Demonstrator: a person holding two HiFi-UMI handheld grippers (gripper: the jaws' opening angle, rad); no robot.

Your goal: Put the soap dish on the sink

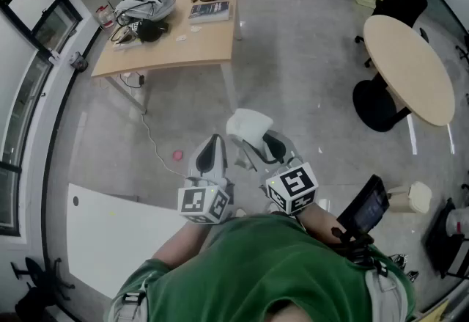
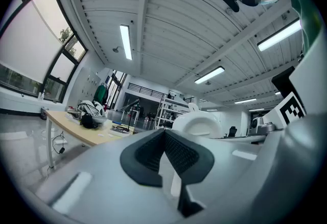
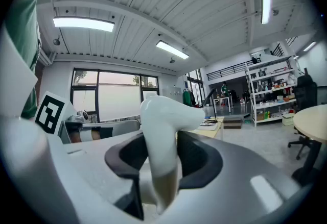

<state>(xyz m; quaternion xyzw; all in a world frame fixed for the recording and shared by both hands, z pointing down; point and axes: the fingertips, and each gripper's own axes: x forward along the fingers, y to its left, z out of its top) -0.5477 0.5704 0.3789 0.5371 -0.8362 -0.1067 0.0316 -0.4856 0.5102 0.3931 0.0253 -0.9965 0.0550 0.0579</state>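
The right gripper (image 1: 258, 143) is clamped on the white soap dish (image 1: 248, 125), its dark pads pressing the dish's narrow lower part from both sides while the broad rounded top sticks out past them. The left gripper (image 1: 212, 149) is just beside it at 9 o'clock, jaws together with nothing between them. Both are over the grey floor (image 1: 293, 56). A cluttered wooden surface (image 1: 183, 49) stands well apart at 11 o'clock.

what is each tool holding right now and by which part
The right tool is shut on the white soap dish, gripping its near edge; the rest juts out ahead. The left tool holds nothing, jaws together.
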